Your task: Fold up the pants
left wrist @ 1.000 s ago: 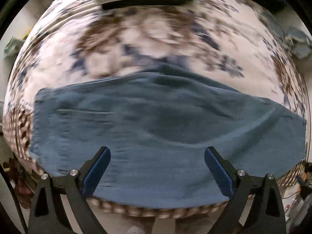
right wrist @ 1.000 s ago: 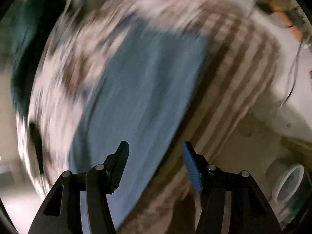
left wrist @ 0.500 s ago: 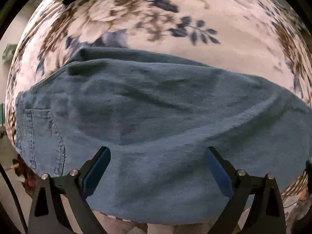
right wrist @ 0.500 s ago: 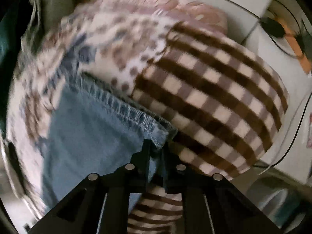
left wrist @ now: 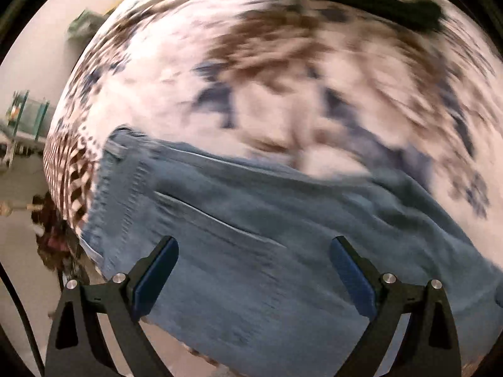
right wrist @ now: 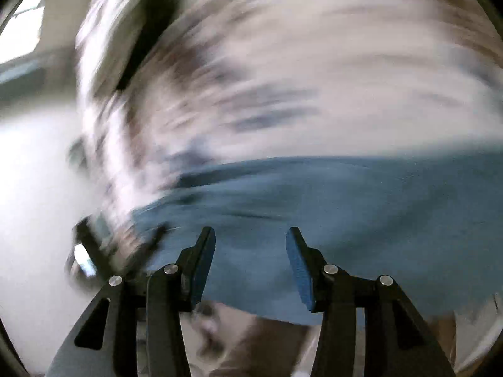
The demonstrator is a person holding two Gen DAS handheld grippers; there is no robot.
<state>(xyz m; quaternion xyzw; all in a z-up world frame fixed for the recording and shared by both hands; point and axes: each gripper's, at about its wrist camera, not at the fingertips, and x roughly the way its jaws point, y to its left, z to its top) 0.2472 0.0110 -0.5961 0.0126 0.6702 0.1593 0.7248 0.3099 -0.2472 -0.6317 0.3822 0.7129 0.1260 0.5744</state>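
Blue denim pants point(left wrist: 267, 235) lie flat across a floral bedspread point(left wrist: 283, 88), with the waistband and a pocket seam at the left in the left wrist view. My left gripper point(left wrist: 254, 270) is open and empty, hovering above the pants' near edge. In the right wrist view the pants point(right wrist: 361, 207) stretch across the lower half, blurred by motion. My right gripper point(right wrist: 251, 264) is open and empty above the near edge of the cloth.
A dark flat object point(left wrist: 355, 0) lies at the far side of the bed. A brown checked blanket edge point(left wrist: 72, 176) hangs at the left side of the bed. Floor and clutter point(left wrist: 22, 125) show beyond the left edge. Both views are motion-blurred.
My right gripper was shut on the pants' hem half a second ago; now it is open and swung to face across the bed. My left gripper pulled back, staying open.
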